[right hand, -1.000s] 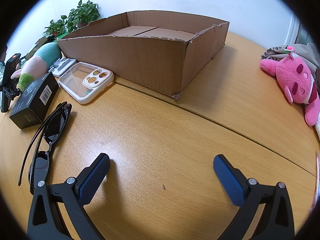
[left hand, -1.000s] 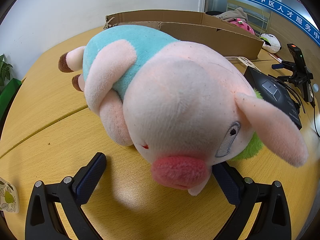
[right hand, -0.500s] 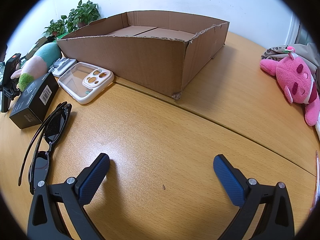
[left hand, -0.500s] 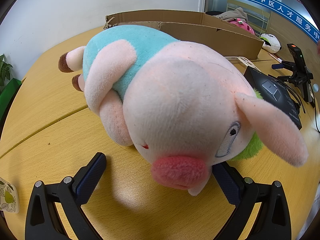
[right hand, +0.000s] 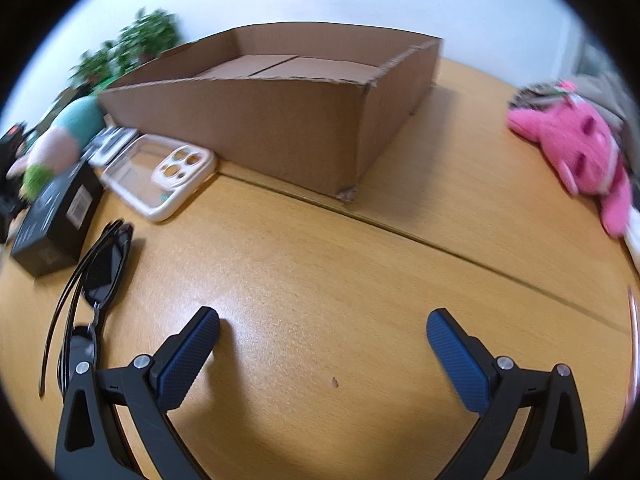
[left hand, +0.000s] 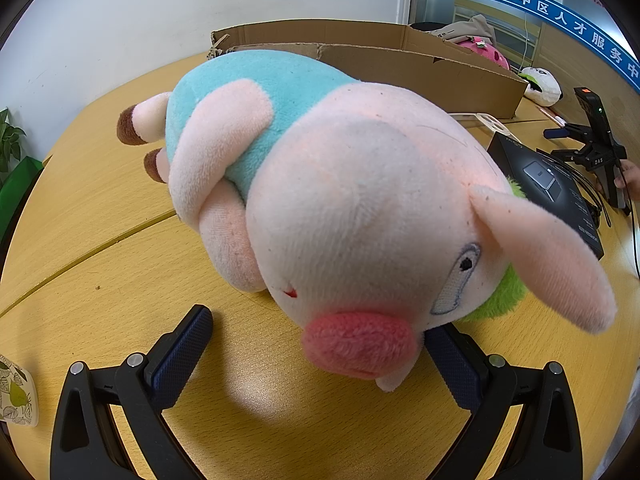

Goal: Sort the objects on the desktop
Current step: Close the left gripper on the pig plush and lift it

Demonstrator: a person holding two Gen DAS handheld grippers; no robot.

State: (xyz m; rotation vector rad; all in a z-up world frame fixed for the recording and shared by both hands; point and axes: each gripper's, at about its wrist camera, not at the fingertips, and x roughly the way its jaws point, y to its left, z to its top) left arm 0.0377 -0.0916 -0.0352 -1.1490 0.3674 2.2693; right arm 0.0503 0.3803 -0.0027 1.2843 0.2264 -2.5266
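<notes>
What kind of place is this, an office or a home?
Probably an office: a blue wall banner with Chinese characters on a glass partition, a large wooden table, and potted plants by a plain white wall.

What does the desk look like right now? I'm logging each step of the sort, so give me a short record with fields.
left gripper: jaws open, the pig plush lying on the table between and ahead of them, not gripped
right gripper: jaws open, holding nothing, over bare table
cardboard box: open-topped, nothing visible inside
left of box: phone case, black box, sunglasses
right of box: pink plush
view note: right wrist image is motion-blurred
</notes>
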